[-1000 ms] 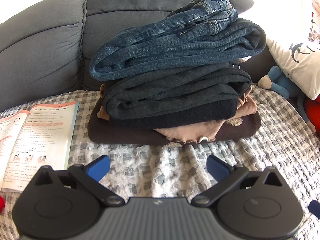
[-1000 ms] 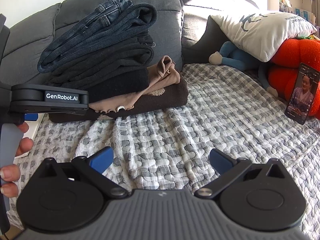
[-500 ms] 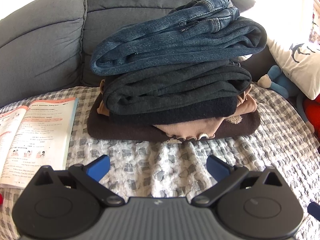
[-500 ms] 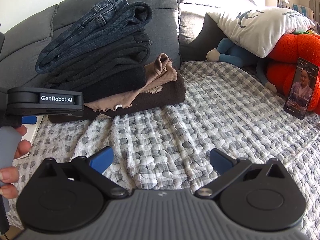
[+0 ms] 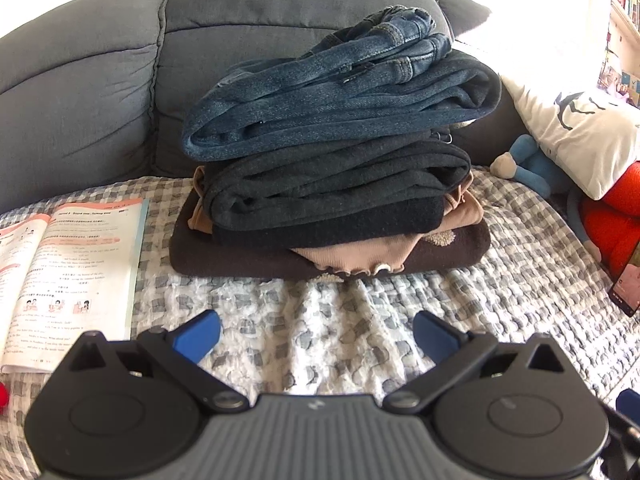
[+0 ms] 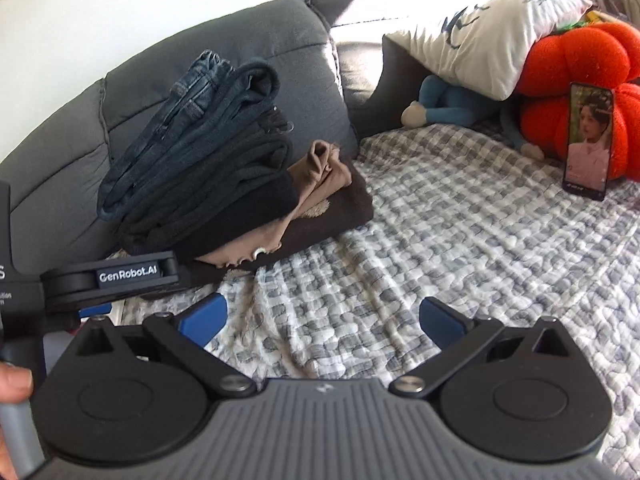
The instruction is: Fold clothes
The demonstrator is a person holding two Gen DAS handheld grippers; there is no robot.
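Observation:
A stack of folded clothes (image 5: 332, 184) rests on the checked blanket against the sofa back: blue jeans (image 5: 340, 92) on top, dark garments under them, a tan top (image 5: 360, 258) and a brown sweater (image 5: 240, 260) at the bottom. The same stack (image 6: 208, 184) shows at left in the right wrist view. My left gripper (image 5: 316, 336) hovers open in front of the stack, nothing between its blue fingers. My right gripper (image 6: 322, 318) is open too, over bare blanket to the right of the stack. The left gripper's body (image 6: 112, 276) appears at the left of the right wrist view.
An open textbook (image 5: 68, 276) lies left of the stack. A white pillow (image 6: 488, 36), a blue plush toy (image 6: 444, 100), an orange pumpkin cushion (image 6: 584, 92) and a propped phone (image 6: 588, 140) sit at the right. The grey sofa back (image 5: 100, 88) stands behind. A hand (image 6: 12, 384) holds the left gripper's handle.
Both grippers have pulled back from the stack, which now looks smaller and farther. The right wrist view has tilted and swung right. Both grippers stay open.

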